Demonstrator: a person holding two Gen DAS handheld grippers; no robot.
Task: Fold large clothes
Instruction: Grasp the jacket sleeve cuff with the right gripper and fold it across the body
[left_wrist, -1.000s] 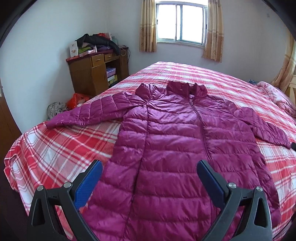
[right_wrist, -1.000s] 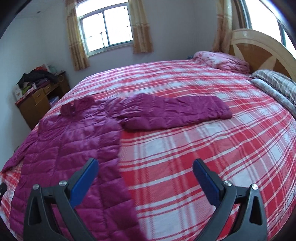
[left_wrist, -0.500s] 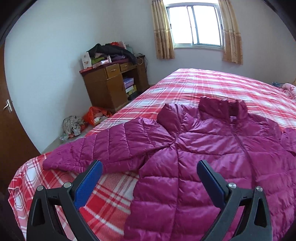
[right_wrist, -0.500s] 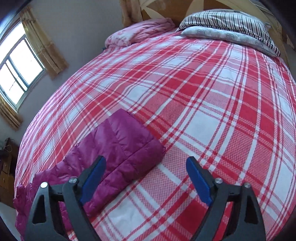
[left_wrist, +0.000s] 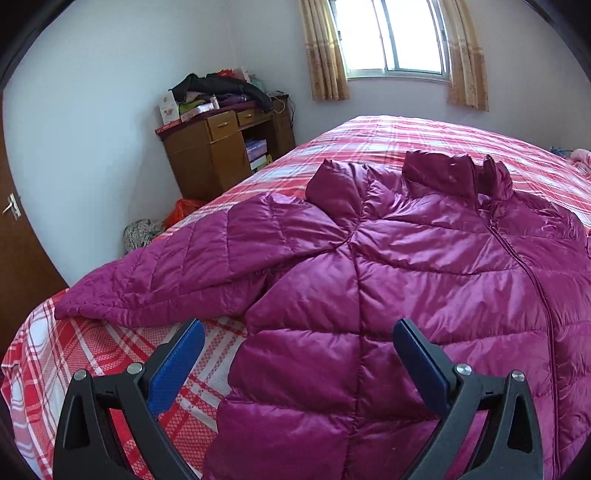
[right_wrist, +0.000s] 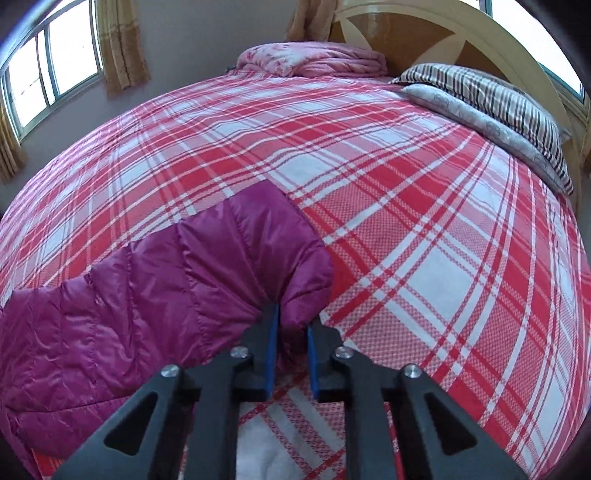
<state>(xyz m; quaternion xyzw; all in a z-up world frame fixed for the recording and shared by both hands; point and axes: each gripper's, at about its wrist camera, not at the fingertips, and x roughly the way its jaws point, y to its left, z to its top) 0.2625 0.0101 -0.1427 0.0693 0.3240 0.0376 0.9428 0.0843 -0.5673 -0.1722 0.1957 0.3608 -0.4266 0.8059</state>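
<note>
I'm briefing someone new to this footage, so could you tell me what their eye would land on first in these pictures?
The shiny magenta puffer jacket dominates, spread front-up on the red plaid bed with its collar toward the window. The right gripper is pinched shut on the sleeve cuff, while the left gripper hangs open over the jacket's side edge. At the head of the bed lie a striped pillow and a folded pink blanket.

One jacket (left_wrist: 406, 295), two pillows (right_wrist: 491, 99), two hand-held grippers (left_wrist: 295, 354).
</note>
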